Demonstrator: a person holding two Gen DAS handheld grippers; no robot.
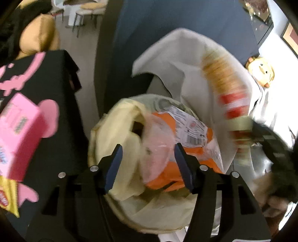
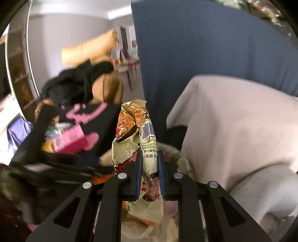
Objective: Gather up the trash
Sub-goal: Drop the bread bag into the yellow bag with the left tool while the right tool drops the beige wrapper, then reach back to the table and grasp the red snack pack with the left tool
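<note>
My right gripper pinches a crumpled noodle wrapper btwn its blue pads, wrapper sticking up past the fingertips w/ barcode showing, its lower end hanging over the bin's pale liner. In the left wrist view that same wrapper shows blurred at upper right, above the bin. My left gripper is spread apart, nothing pressed btwn the pads; it hangs right over the lined trash bin, where an orange packet w/ a printed label lies on top, a clear film partly over it. Left of the bin sits a black cloth w/ pink print, w/ a pink box and a yellow packet on it. A white cloth drapes behind the bin, dark blue panel beyond
</note>
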